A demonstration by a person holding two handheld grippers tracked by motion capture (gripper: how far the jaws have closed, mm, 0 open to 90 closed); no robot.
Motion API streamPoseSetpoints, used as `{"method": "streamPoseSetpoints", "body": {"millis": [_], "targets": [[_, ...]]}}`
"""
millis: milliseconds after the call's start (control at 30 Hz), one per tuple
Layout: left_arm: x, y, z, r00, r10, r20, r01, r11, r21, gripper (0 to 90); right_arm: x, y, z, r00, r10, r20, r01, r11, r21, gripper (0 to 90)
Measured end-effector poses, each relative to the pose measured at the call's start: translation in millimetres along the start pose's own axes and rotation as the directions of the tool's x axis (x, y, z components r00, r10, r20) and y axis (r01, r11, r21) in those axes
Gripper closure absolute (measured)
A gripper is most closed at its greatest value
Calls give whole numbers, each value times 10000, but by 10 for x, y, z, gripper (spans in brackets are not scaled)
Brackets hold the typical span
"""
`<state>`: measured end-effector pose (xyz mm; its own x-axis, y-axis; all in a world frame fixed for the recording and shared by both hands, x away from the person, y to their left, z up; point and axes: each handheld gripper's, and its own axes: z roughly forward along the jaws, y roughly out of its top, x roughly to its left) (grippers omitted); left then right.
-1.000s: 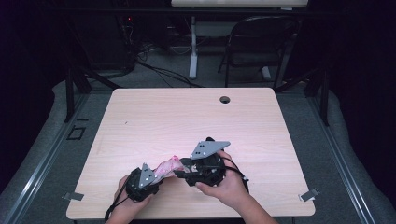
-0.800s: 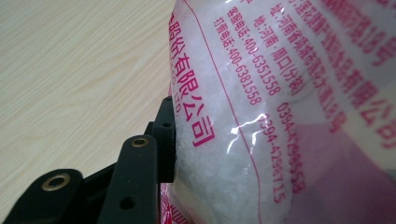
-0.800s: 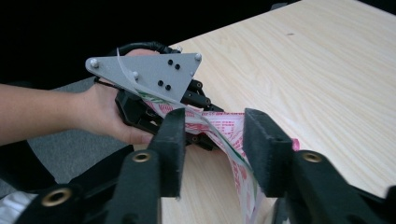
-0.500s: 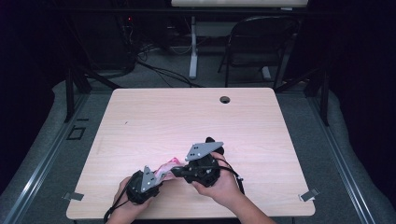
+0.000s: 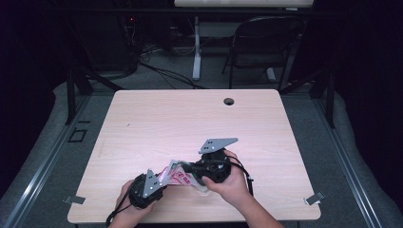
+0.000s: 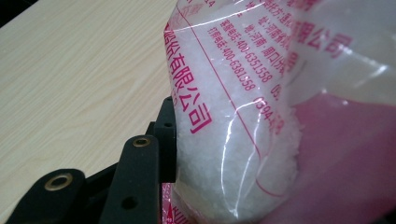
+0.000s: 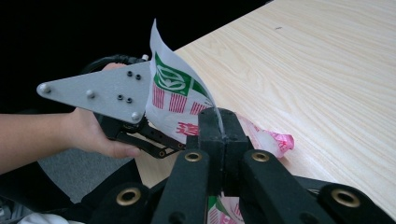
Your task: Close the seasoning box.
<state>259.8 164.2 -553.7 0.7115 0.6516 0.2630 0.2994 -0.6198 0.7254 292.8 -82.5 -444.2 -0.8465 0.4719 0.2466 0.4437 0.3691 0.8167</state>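
Right tool [image 7: 223,140] pinches the bag [image 7: 175,100] above table [image 7: 327,70].

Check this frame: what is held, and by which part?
A plastic bag of white granules: right gripper pinches its flat printed edge; left gripper grips the filled part.

The high view looks forward and down over the whole table [image 5: 142,123], while both gripper views sit close above its near edge, sharing the printed bag [image 5: 183,176].
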Motion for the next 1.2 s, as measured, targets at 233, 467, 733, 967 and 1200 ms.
{"method": "streamPoseSetpoints", "body": {"millis": [233, 467, 733, 967, 1200], "targets": [[-13, 25, -29, 9952, 656, -727, -651, 9978, 91, 626, -48, 1, 10, 9998, 196, 94, -196, 9998, -58, 900], [-4, 50, -52, 9870, 1021, -1238, -1007, 9948, 174, 627, -81, 6, 14, 9996, 242, 169, -238, 9994, -231, 900], [15, 72, -19, 9861, 926, -1377, -899, 9956, 257, 628, -111, 21, 33, 9992, 237, 315, -231, 9995, -210, 900], [74, 156, 5, 9817, 1087, -1566, -1054, 9940, 294, 630, -131, 110, 3, 9988, 122, 474, -113, 9997, -198, 900], [188, 267, 68, 9656, 1817, -1861, -1731, 9830, 616, 631, -201, 130, -2, 9968, 279, 748, -265, 9995, -198, 900]]}}
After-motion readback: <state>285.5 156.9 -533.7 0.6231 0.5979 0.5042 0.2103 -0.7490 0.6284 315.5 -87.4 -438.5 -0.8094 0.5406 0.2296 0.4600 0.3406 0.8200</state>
